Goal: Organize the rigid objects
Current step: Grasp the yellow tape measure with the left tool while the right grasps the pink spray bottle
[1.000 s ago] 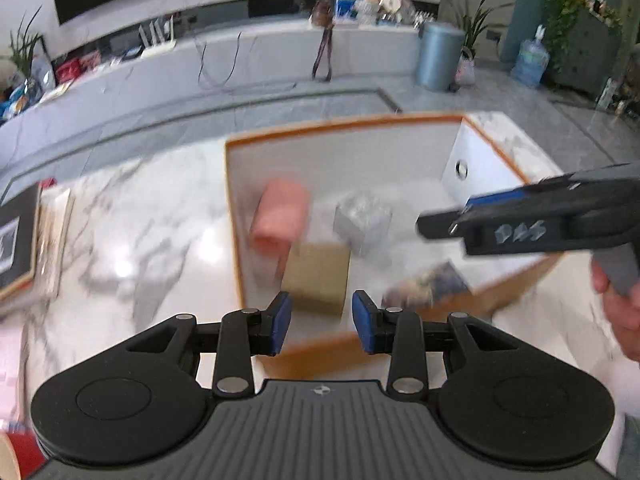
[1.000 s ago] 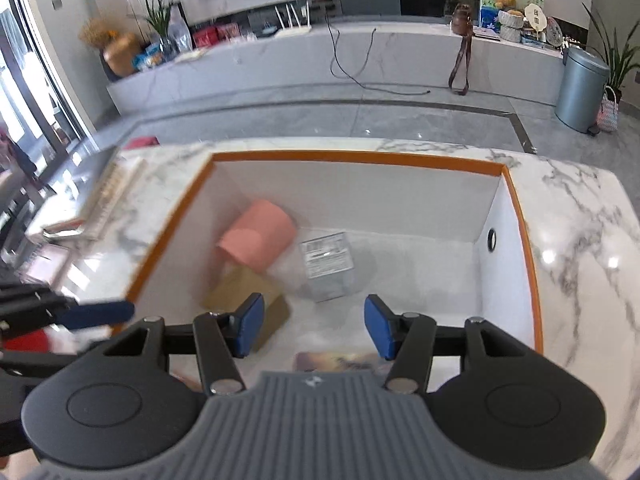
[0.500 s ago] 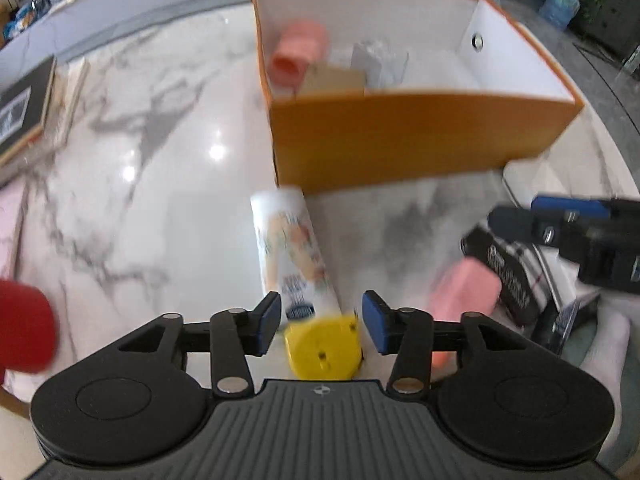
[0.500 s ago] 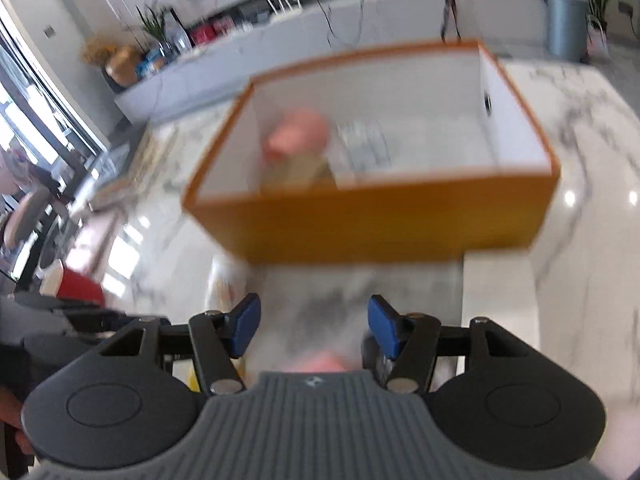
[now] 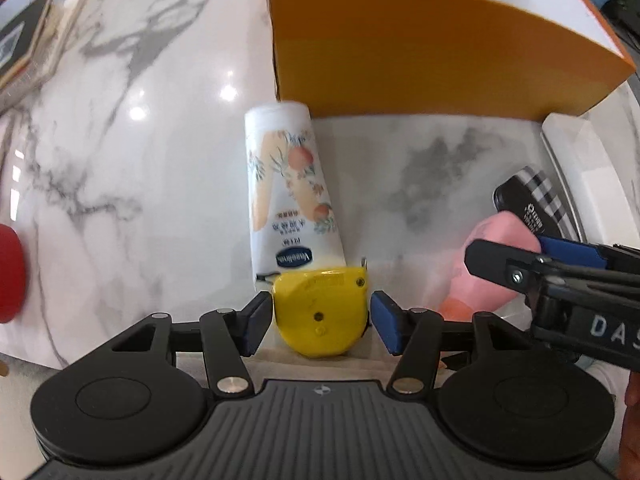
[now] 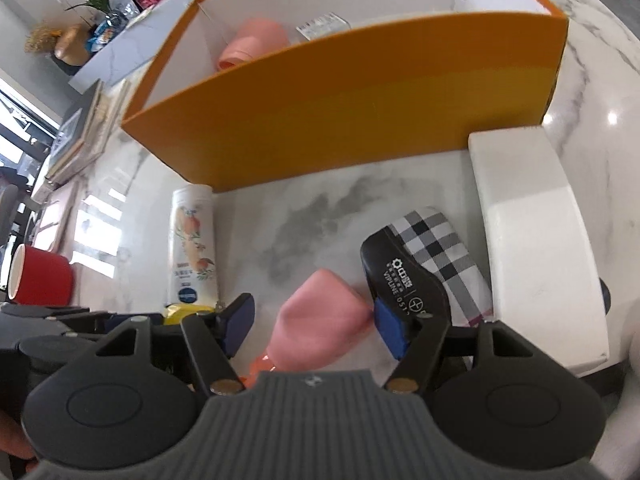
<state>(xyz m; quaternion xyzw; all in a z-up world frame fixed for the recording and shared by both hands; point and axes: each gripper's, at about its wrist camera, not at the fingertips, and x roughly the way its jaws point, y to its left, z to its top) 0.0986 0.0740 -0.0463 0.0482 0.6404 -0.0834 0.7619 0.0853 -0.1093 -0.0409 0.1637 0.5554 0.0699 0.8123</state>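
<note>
A yellow tape measure (image 5: 320, 312) lies on the marble table in front of the orange box (image 5: 400, 60). My left gripper (image 5: 322, 324) points down over it, its jaws opening, one blue pad on either side and neither pressing. A pink cup (image 6: 320, 316) lies on its side between the opening jaws of my right gripper (image 6: 316, 326). The right pad is at the cup's edge and the left pad stands apart from it. A white lotion tube (image 5: 284, 188) with a peach print lies between the tape measure and the box.
A black case with a checked pattern (image 6: 420, 264) and a white box (image 6: 532, 220) lie right of the pink cup. Inside the orange box (image 6: 340, 112) are another pink cup (image 6: 256, 40) and a clear labelled packet (image 6: 324, 24). A red cup (image 6: 40, 276) and books (image 5: 24, 48) are at the left.
Both grippers came down from over the orange box to the table in front of it. Both jaws widened. The tape measure and the pink cup now sit between them.
</note>
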